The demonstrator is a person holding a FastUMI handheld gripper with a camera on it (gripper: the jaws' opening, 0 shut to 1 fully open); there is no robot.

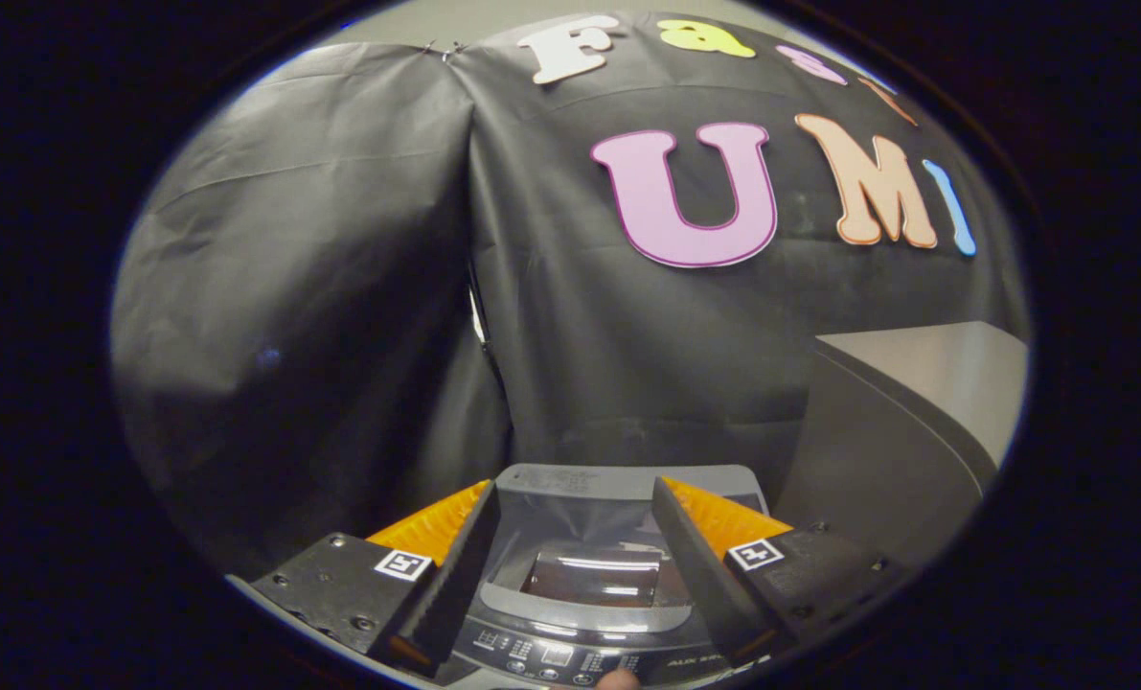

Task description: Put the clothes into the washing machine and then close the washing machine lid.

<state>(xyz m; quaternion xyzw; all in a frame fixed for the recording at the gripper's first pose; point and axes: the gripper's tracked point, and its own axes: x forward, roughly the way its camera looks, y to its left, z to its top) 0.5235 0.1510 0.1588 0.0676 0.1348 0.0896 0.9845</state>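
Note:
The small grey washing machine (618,479) stands below and just ahead of my gripper (575,491), seen between the two fingers. Its lid (589,575) has a grey frame and a dark glossy window that catches light streaks; it looks lowered, though I cannot tell whether it is fully down. The control panel (556,656) with rows of small buttons runs along the near edge of the machine. A person's fingertip (618,680) shows at that panel. My gripper is open and the fingers grip nothing.
A grey cabinet or table (915,402) stands close on the right of the machine, its top higher than the lid. The black cloth wall (340,287) hangs right behind the machine and folds into a corner on the left.

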